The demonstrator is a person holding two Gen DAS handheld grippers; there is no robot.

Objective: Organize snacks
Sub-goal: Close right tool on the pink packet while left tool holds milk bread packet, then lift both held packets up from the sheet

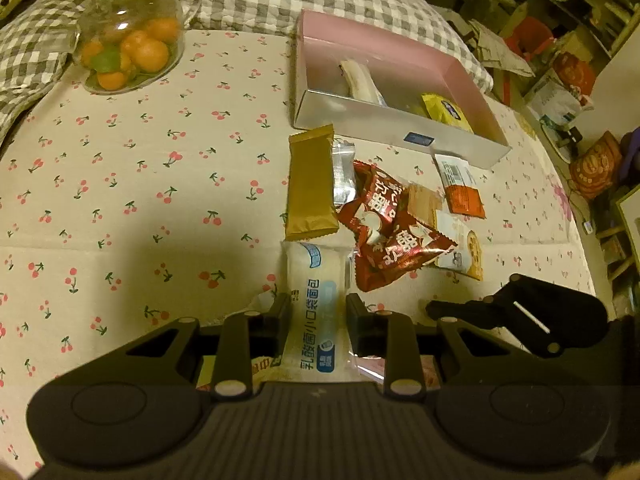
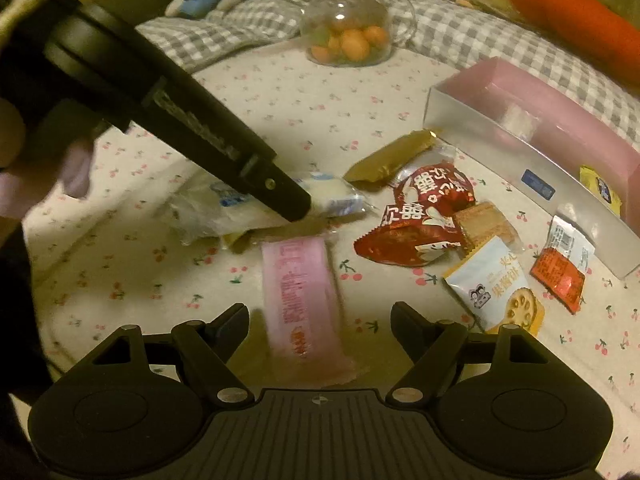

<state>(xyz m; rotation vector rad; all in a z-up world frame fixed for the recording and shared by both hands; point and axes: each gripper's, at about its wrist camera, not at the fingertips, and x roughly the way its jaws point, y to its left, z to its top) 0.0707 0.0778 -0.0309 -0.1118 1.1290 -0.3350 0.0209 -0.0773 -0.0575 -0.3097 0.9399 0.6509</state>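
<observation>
The left gripper (image 1: 318, 312) clamps the white bread packet (image 1: 316, 300), its length running along the fingers.

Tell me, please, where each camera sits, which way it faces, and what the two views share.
Left wrist: on the left gripper, facing down its fingers across the table toward the box; its jaws pinch the white bread pack.
Right wrist: on the right gripper, facing down at the pink pack between open jaws; a hand shows at left.
Shared: bread pack, box, red bag, jar, each other's gripper.
</observation>
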